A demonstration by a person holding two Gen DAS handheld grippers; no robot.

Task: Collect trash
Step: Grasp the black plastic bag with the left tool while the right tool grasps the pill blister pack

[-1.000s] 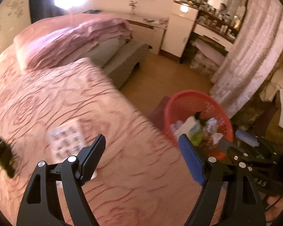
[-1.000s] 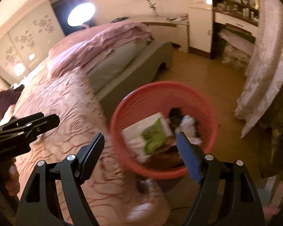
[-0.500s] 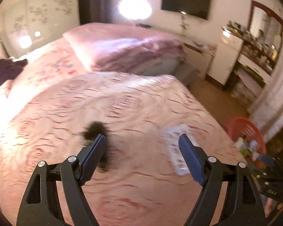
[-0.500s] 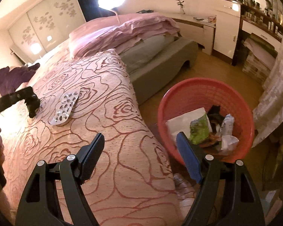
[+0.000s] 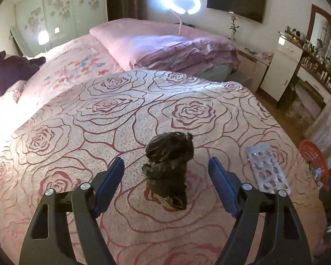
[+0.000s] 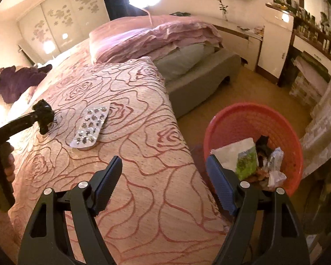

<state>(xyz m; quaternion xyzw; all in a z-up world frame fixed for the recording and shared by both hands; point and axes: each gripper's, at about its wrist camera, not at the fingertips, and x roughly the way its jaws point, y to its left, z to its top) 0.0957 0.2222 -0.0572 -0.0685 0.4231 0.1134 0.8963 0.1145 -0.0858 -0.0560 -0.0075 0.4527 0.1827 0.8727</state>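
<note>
A crumpled black plastic bag [image 5: 168,167] lies on the rose-patterned bedspread [image 5: 125,119]. My left gripper [image 5: 166,182] is open and the bag lies between its fingers, not gripped. A silver blister pack [image 5: 267,170] lies to the right of the bag; it also shows in the right wrist view [image 6: 91,126]. My right gripper [image 6: 165,183] is open and empty above the bed's edge, left of the red trash basket [image 6: 273,121], which holds several wrappers. The left gripper also shows at the far left of the right wrist view [image 6: 40,116], where it hides the bag.
A folded pink quilt [image 5: 165,44] lies at the head of the bed. A dark purple garment [image 6: 22,79] lies at the left. A white cabinet [image 6: 273,48] and cluttered shelves [image 6: 313,35] stand along the right wall. Bare floor [image 6: 253,88] separates bed and cabinet.
My left gripper has swung left from the basket to the bed and now straddles the black bag. My right gripper has swung left from the basket toward the bed's edge.
</note>
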